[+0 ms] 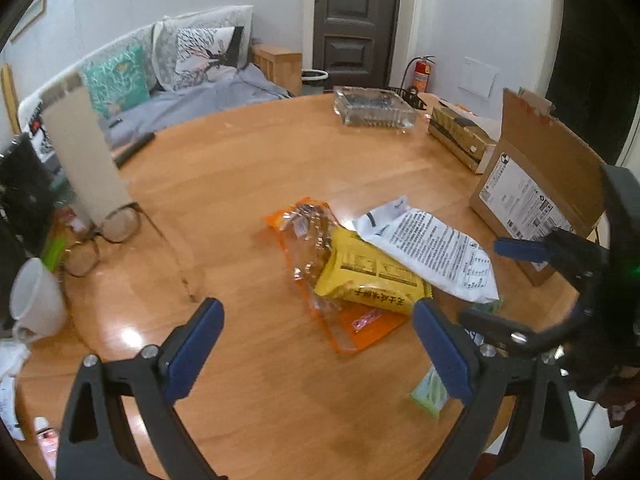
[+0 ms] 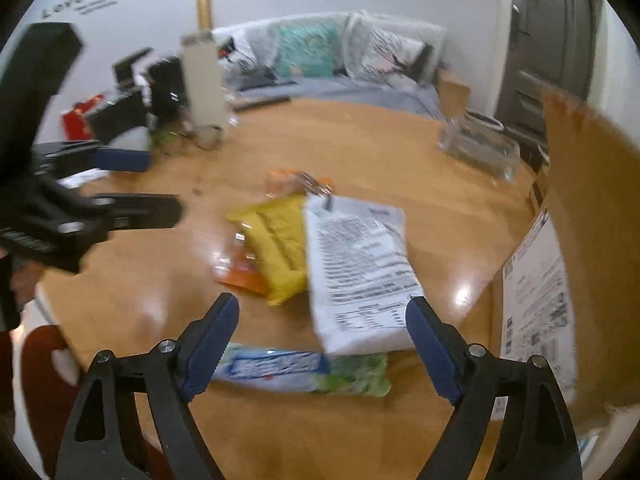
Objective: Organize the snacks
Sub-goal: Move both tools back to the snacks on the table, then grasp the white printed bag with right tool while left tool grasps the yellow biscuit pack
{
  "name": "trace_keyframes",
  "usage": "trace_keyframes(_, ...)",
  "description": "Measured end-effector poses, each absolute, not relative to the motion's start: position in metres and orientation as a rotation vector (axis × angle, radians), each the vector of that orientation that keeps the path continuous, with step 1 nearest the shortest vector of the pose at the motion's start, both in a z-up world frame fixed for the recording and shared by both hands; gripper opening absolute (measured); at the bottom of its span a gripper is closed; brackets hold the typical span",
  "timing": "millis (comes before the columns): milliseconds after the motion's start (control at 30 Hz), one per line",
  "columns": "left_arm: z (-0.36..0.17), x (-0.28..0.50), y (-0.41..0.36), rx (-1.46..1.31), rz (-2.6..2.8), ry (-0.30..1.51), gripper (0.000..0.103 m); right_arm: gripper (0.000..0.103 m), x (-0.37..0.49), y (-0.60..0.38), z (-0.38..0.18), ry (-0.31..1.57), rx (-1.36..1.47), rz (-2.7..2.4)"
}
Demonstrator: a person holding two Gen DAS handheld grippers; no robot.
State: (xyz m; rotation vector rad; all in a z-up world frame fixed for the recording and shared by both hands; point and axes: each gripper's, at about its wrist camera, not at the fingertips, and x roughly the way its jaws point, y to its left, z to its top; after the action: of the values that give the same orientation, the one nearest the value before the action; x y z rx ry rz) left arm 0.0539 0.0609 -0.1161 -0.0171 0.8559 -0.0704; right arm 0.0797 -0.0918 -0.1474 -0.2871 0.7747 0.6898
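Note:
Several snack packets lie piled on the round wooden table: an orange and clear bag, a yellow packet on it, and a white packet with black print on top. A green and blue packet lies nearest the table edge, partly under the white packet. My left gripper is open above the table just short of the pile, with nothing between its fingers. My right gripper is open over the near end of the white packet, and its pads do not press on it.
An open cardboard box stands right of the pile. At the back are a glass ashtray and a yellow carton. On the left are glasses, a tall beige box and a white cup.

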Motion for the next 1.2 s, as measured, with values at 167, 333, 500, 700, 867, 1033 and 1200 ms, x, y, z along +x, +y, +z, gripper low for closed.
trace_keyframes(167, -0.128, 0.073, 0.05, -0.033, -0.119, 0.858, 0.094, 0.084, 0.107, -0.085, -0.168, 0.782, -0.353, 0.611)
trace_keyframes(333, -0.142, 0.093, 0.038, -0.027, -0.14, 0.887, 0.094, 0.088, 0.131, -0.085, -0.182, 0.862, -0.33, 0.646)
trace_keyframes(500, -0.154, 0.105, 0.029, -0.032, -0.149, 0.914, 0.094, 0.084, 0.14, -0.084, -0.191, 0.876, -0.317, 0.681)
trace_keyframes(700, -0.163, 0.111, 0.023, -0.016, -0.166, 0.945, 0.094, 0.057, 0.134, -0.085, -0.188, 0.838, -0.315, 0.683)
trace_keyframes(867, -0.166, 0.113, 0.018, 0.009, -0.162, 0.969, 0.094, 0.047, 0.138, -0.093, -0.182, 0.863, -0.247, 0.647)
trace_keyframes(1033, -0.169, 0.11, 0.02, 0.058, -0.141, 0.973, 0.095, 0.047, 0.14, -0.094, -0.182, 0.879, -0.218, 0.636)
trace_keyframes(1200, -0.169, 0.103, 0.044, 0.103, -0.046, 0.99, 0.095, 0.048, 0.14, -0.095, -0.182, 0.879, -0.228, 0.639)
